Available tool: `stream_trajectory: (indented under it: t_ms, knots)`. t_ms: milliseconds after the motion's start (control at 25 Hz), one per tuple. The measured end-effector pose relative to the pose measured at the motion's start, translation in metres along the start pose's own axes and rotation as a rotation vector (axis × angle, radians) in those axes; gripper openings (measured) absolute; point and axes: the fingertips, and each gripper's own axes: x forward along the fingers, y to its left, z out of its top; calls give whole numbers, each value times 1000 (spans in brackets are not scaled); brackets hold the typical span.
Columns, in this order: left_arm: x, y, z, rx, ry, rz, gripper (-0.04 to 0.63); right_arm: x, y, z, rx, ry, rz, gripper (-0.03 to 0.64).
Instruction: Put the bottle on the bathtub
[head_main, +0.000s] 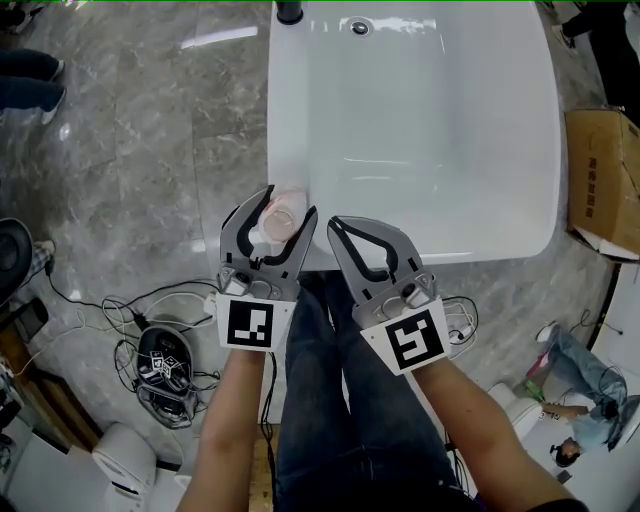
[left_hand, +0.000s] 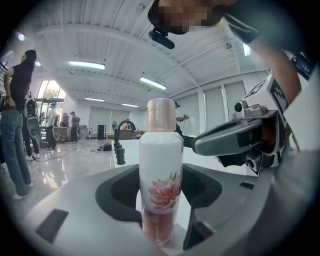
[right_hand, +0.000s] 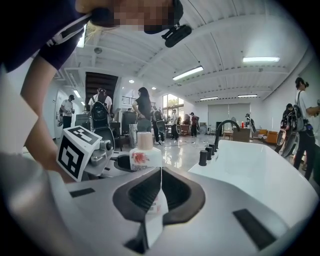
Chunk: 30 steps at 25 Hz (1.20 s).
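One glossy cylindrical bottle (left_hand: 160, 165) stands clamped in left tongs (head_main: 283, 210).

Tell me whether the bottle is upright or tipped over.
Upright: the bottle stands vertical between the jaws of the left gripper, with its pink cap on top.

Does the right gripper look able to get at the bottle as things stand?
Probably not for a grasp. The right gripper sits close beside the bottle with nothing between them, but the left gripper is clamped on it, its fingers covering both sides, and the right one's fingers are together.
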Motion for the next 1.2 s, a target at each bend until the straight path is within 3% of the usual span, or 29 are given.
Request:
stream_trajectory:
  t_ms: [80, 160, 240, 360, 600, 760, 960, 1200]
  knots:
    - [3, -3, 0, 26, 13, -32, 242, -2, -2, 4, 9, -13, -6, 26]
    - [5, -8, -1, 54, 27, -65, 297, -6, -3, 9, 11, -24, -8, 26]
    - [-1, -11, 2, 26, 26, -67, 312, -13, -5, 17, 7, -36, -13, 26]
    - [-22, -8, 14, -71, 29, -28, 313, -24, -13, 38, 6, -62, -35, 26]
    - [-60, 0, 65, -128, 52, 47, 313, -44, -32, 86, -12, -121, -64, 26]
    - [-82, 14, 125, -189, 1, 136, 311, -62, -31, 135, -47, -186, -66, 26]
    - [-113, 19, 219, -168, -101, 214, 205, -96, -29, 209, -101, -268, -86, 26]
    - [-138, 17, 334, -18, -251, 261, 48, -126, -36, 305, -220, -385, -109, 26]
